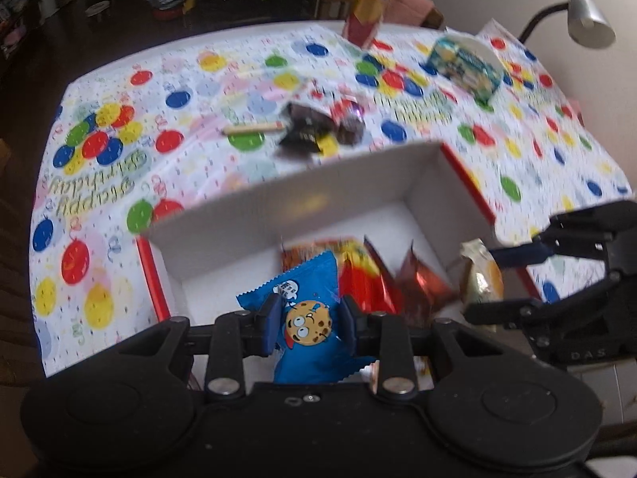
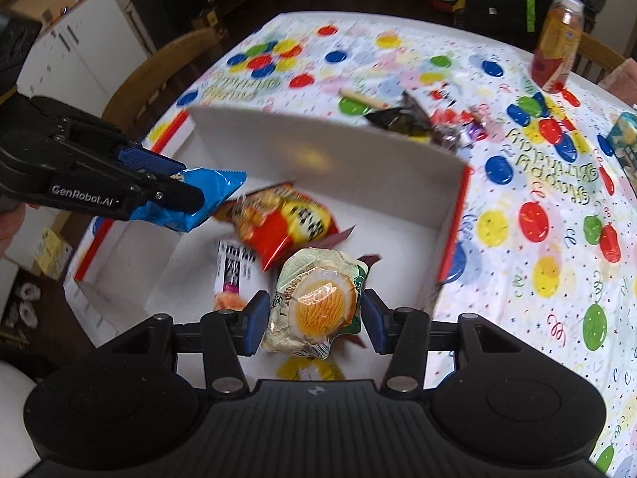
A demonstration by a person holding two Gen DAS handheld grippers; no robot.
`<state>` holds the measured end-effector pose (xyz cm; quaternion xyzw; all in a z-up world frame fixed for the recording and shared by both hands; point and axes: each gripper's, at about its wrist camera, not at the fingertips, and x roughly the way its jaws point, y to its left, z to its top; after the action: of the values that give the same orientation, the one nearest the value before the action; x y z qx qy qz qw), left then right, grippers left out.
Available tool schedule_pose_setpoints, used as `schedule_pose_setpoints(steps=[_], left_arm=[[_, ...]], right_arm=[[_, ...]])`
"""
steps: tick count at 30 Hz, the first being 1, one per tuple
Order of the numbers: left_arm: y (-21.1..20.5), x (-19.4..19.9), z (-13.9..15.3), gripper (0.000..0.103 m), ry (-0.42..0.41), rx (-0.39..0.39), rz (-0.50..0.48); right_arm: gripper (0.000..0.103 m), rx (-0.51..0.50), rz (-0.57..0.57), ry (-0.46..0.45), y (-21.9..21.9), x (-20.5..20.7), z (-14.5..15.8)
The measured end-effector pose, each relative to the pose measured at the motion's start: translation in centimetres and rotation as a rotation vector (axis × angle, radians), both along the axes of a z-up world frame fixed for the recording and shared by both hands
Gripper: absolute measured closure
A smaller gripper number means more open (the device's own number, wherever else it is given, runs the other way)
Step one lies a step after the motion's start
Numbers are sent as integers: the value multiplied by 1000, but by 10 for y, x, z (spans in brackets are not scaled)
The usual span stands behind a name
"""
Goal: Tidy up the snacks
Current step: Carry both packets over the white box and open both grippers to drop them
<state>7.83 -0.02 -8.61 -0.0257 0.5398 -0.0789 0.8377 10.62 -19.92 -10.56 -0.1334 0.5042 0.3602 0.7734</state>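
Now both grippers hang over the white box (image 1: 223, 215) with red outer sides, each with a snack between its fingers. The left gripper (image 1: 308, 324) is closed on a blue cookie pack (image 1: 306, 318); its blue pads press the pack's two sides, with the cartoon cookie face showing between them. From the right wrist view the same pack (image 2: 207, 195) sticks out ahead of the left gripper (image 2: 175, 191), above the box's left part.

The right gripper (image 2: 310, 318) has its pads at either side of a clear-wrapped pastry (image 2: 318, 302), yellow-orange at the middle. The left pad touches the wrapper; a small gap seems to show at the right pad, so I cannot tell whether the grip is firm. In the left wrist view the pastry (image 1: 479, 275) sits at the tips of the right gripper (image 1: 489, 279), near the box's right wall.

Inside the box lie a red and yellow chip bag (image 2: 282, 219), a white packet (image 2: 231, 275) and a dark red foil wrapper (image 1: 418, 283).

Beyond the box, on the balloon tablecloth (image 1: 119, 183), lie dark wrapped snacks (image 1: 314, 127), a stick (image 1: 253, 128), a teal packet (image 1: 466, 65) and a bottle (image 1: 366, 8).
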Motion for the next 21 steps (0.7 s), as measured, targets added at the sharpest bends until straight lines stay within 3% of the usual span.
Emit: schedule_pose_setpoints(steps=[6, 21], left_arm=[[-6, -19, -18, 73, 43, 7, -33], [-14, -34, -47, 73, 105, 20, -54]], right_arm=[[54, -63, 22, -16, 13, -12, -18], [49, -65, -16, 14, 17, -19, -33]])
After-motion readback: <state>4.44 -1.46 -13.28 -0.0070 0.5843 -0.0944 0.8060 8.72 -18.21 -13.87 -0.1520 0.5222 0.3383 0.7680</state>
